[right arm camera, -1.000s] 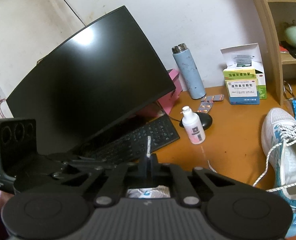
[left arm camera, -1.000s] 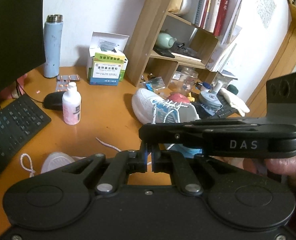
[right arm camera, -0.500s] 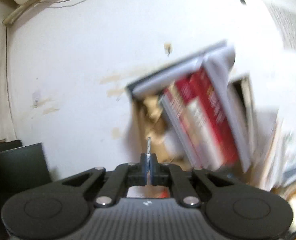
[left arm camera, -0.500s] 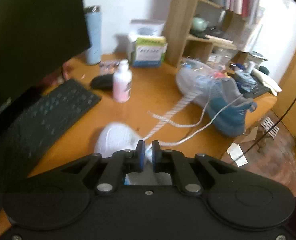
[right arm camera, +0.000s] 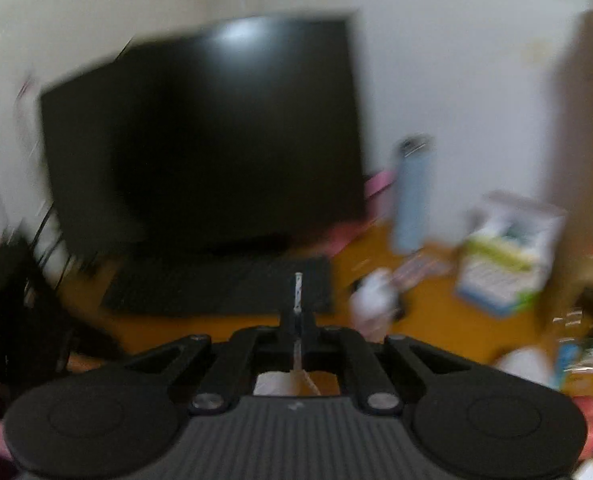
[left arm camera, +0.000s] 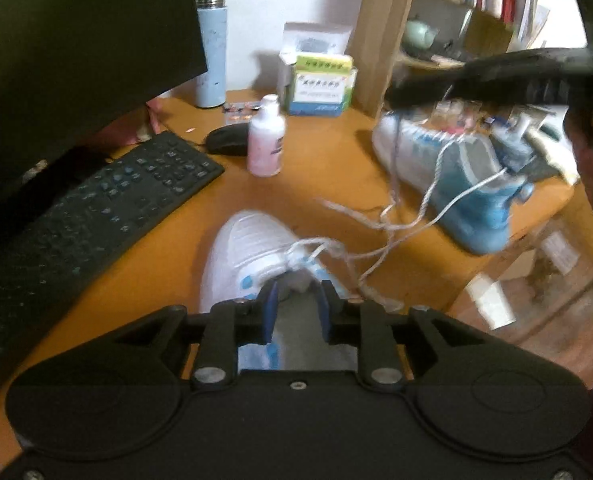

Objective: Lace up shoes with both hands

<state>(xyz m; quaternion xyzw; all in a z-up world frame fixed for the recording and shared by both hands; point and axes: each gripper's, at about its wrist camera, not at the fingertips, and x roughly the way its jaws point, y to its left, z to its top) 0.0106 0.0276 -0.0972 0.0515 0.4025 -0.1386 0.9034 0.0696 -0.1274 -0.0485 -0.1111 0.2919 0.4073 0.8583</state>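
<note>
Desk [left arm camera: 328, 148]: orange wood tabletop, crowded along the back edge. Monitor [left arm camera: 76, 40] fills the back left corner; black keyboard [left arm camera: 96, 216] lies in front of it, running toward the left edge. Wooden shelf unit [left arm camera: 380, 32] stands at the back right.

Near shoe [left arm camera: 252, 248]: white toe, blue accents, toe pointing to the back edge, sitting at the front edge. Its eyelets are only partly threaded. Far shoe [left arm camera: 448, 172]: white and blue, heel hanging at the right edge of the tabletop. White lace [left arm camera: 380, 240], flecked blue, trails loose across the open wood between the two shoes; views blurred, exact routing unclear.

Left gripper [left arm camera: 296, 304]: jaws parted, having just been opening, nothing pressed between the pads; hovers over the near shoe's tongue.

Right gripper [right arm camera: 297, 320]: jaws closed on the lace tip [right arm camera: 297, 288], which sticks out past the fingertips. In the left view it is raised above the far shoe, strand hanging down from it.

Pink-white bottle [left arm camera: 266, 140] and mouse [left arm camera: 228, 144] stand mid-desk; free wood lies between them and the shoes.
</note>
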